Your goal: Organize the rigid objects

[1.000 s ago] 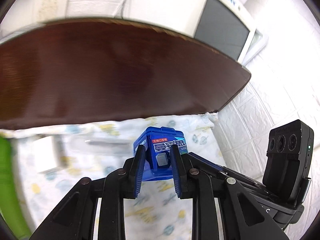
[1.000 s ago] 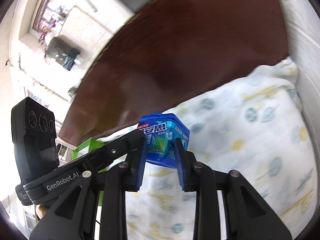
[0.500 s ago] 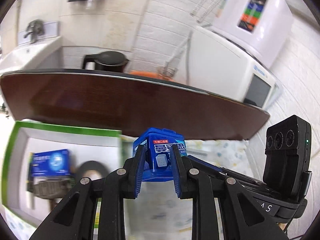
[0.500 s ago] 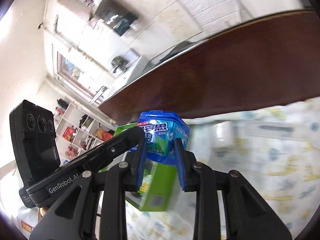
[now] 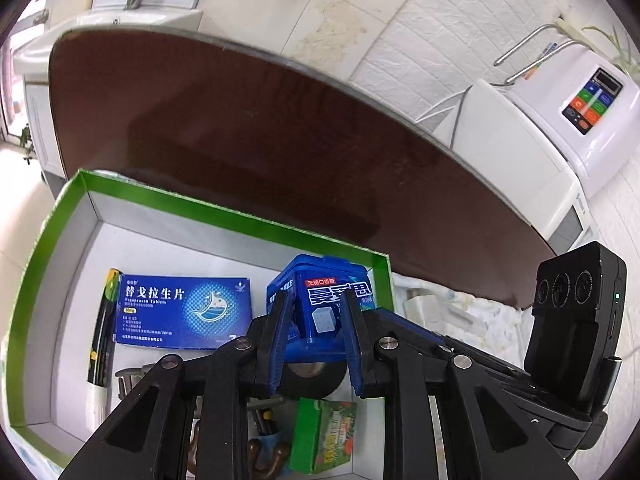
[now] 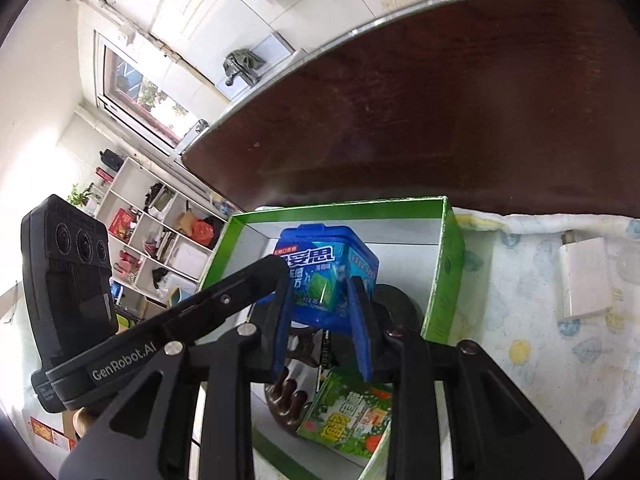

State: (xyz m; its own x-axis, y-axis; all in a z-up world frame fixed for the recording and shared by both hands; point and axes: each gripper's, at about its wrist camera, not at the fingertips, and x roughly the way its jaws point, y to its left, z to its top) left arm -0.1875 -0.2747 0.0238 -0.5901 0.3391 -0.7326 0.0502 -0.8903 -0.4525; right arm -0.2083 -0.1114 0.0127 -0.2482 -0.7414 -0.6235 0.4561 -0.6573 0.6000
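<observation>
Both grippers are shut on one blue gum tub with a blue lid (image 5: 325, 307), also seen in the right wrist view (image 6: 326, 272). My left gripper (image 5: 314, 316) and my right gripper (image 6: 320, 300) hold it above the open green box (image 5: 224, 210), whose green wall also shows in the right wrist view (image 6: 446, 264). In the box lie a blue tablet carton (image 5: 182, 312), a black tape roll (image 5: 310, 378), a small green packet (image 5: 326, 438) and a dark slim pack (image 5: 102, 328).
A dark brown tabletop edge (image 5: 280, 140) overhangs behind the box. A white charger (image 6: 584, 276) lies on the patterned cloth (image 6: 540, 360) to the right of the box. A white appliance (image 5: 560, 120) stands at the far right.
Both grippers have carried the tub left from over the patterned cloth to above the green box. The box and its contents have come into full view.
</observation>
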